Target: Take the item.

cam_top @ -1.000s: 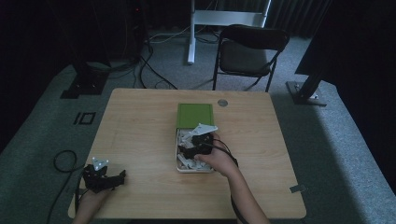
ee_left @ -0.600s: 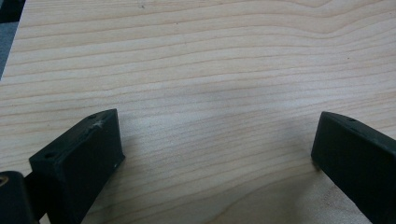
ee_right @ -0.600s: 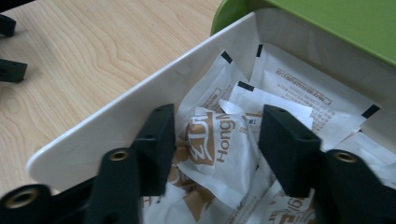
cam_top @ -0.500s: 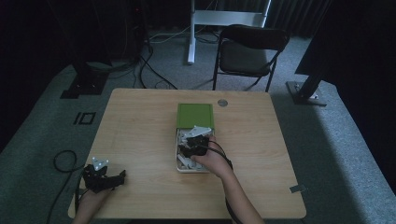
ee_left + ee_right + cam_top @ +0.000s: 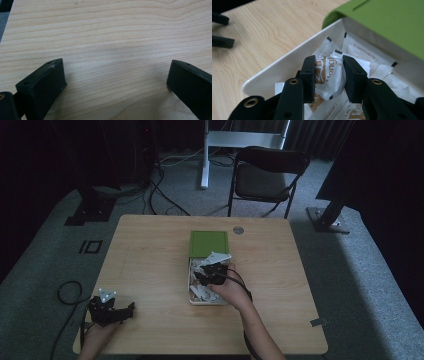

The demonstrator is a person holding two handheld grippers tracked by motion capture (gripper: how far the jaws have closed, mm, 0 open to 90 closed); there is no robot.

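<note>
Right gripper (image 5: 328, 75) had shifted slightly up the white plastic tray (image 5: 287, 65) and was clamped on a crumpled white-and-brown paper sachet (image 5: 329, 72); extraction likely next. Left gripper (image 5: 115, 82) rested with jaws spread on the pale wooden surface (image 5: 112, 32).

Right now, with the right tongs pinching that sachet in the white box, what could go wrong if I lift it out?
The right tongs squeeze the sachet so that it bulges; a harder pinch might burst it. It lies among other packets, so a neighbour could be dragged out. The green lid overhangs the white box, and a steep lift may knock it.
</note>
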